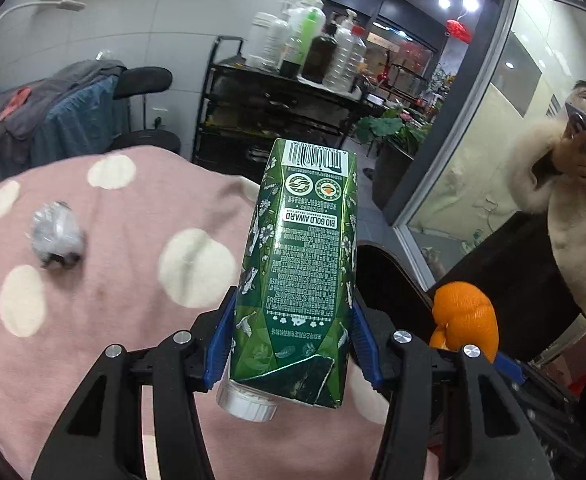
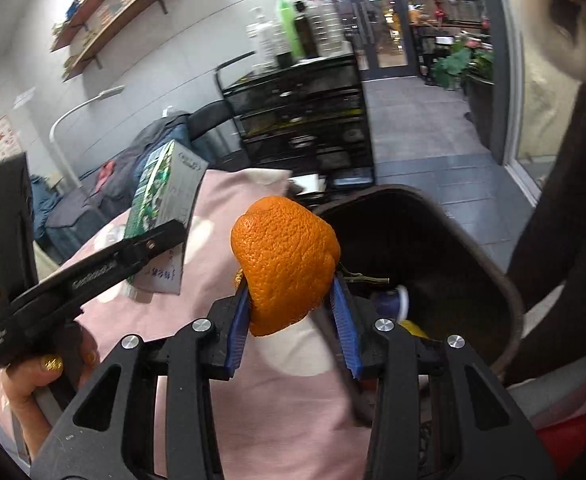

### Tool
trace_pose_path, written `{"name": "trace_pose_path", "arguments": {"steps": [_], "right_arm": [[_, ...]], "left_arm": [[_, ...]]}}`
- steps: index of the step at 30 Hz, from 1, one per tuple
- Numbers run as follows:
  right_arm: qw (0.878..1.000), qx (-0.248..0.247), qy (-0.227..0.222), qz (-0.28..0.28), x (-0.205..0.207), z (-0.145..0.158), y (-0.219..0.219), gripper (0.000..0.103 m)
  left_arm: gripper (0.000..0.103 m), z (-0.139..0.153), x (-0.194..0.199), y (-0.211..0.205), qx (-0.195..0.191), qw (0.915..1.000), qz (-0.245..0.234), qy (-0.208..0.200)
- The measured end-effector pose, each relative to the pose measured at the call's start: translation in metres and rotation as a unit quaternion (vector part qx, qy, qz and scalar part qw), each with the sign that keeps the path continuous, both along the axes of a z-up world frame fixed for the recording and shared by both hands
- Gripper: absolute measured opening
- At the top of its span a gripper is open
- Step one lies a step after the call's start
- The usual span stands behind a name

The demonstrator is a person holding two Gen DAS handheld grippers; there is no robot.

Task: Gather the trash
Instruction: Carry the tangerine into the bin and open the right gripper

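Note:
My left gripper is shut on a green drink carton with a white cap, held upside down above the pink spotted cloth. The carton and the left gripper also show at the left of the right wrist view, with the hand that holds it. My right gripper is shut on an orange peel, just left of a dark bin. That peel shows at the right of the left wrist view. A crumpled silver wrapper lies on the cloth.
The dark bin holds a stem, a blue-and-white thing and something yellow. A black cart with several bottles stands behind the cloth. A person in a pale furry coat holds a phone at the right. A chair draped with clothes stands back left.

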State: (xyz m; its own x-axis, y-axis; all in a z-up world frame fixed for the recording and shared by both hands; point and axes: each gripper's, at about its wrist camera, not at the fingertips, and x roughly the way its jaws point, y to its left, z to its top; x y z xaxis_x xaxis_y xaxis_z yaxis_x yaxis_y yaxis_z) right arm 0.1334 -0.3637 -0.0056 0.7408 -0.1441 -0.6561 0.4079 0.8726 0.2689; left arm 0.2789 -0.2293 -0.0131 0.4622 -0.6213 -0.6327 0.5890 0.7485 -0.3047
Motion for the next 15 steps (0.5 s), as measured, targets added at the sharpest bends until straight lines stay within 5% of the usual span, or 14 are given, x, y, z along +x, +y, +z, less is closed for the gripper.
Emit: {"name": "trace_pose_path", "arguments": {"steps": [5, 15], "right_arm": [[0.999, -0.005, 0.032, -0.03, 0.001, -0.018, -0.035, 0.04], [0.988, 0.044, 0.136, -0.049, 0.034, -0.09, -0.088, 0.04]], "left_arm": [[0.051, -0.005, -0.013, -0.009, 0.028, 0.9992, -0.023, -0.015], [0.052, -0.005, -0.024, -0.015, 0.022, 0.9986, -0.048, -0.008]]}}
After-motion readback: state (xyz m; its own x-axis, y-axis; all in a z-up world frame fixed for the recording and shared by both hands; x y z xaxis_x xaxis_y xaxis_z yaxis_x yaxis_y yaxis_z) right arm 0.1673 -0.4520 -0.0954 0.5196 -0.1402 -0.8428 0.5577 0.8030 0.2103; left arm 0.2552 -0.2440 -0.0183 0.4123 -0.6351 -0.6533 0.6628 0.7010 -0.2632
